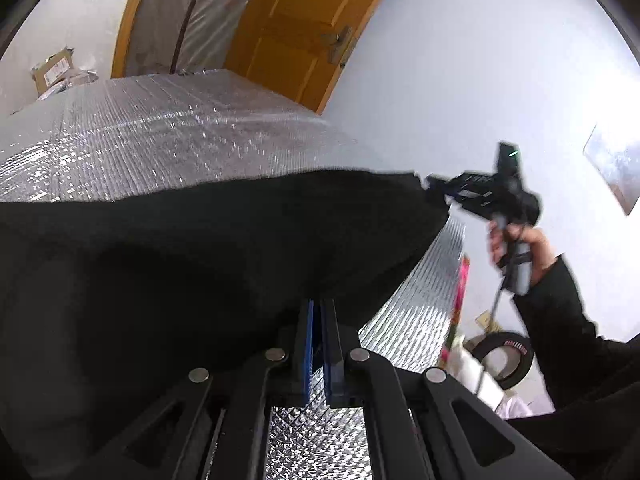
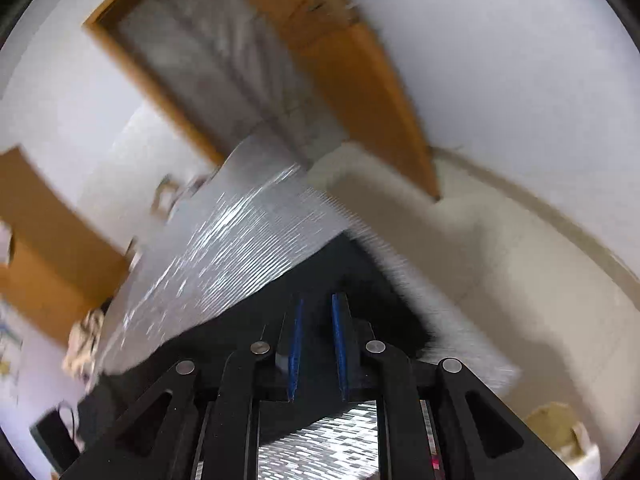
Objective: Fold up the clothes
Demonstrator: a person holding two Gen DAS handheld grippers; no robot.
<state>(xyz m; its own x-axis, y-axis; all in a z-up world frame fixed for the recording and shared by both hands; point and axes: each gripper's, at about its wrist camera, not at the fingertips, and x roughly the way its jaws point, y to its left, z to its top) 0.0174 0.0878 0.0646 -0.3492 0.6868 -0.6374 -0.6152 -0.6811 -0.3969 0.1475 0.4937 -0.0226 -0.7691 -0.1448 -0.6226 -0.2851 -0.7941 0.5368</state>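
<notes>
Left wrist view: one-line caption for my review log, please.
Left gripper and right gripper lift a black garment by two edges above the silver quilted table.

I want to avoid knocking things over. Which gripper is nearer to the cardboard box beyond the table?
Left, probably. The cardboard box sits far ahead and to the left of the left gripper. The right gripper holds the black garment corner further right.

The black garment (image 1: 200, 248) is a plain, dark, matte cloth, held up and stretched between two corners above the silver foil-covered tabletop (image 1: 140, 140). Its upper edge runs almost straight, sagging a little in the middle, and the rest hangs in soft folds. In the right wrist view it (image 2: 320, 280) is blurred.
</notes>
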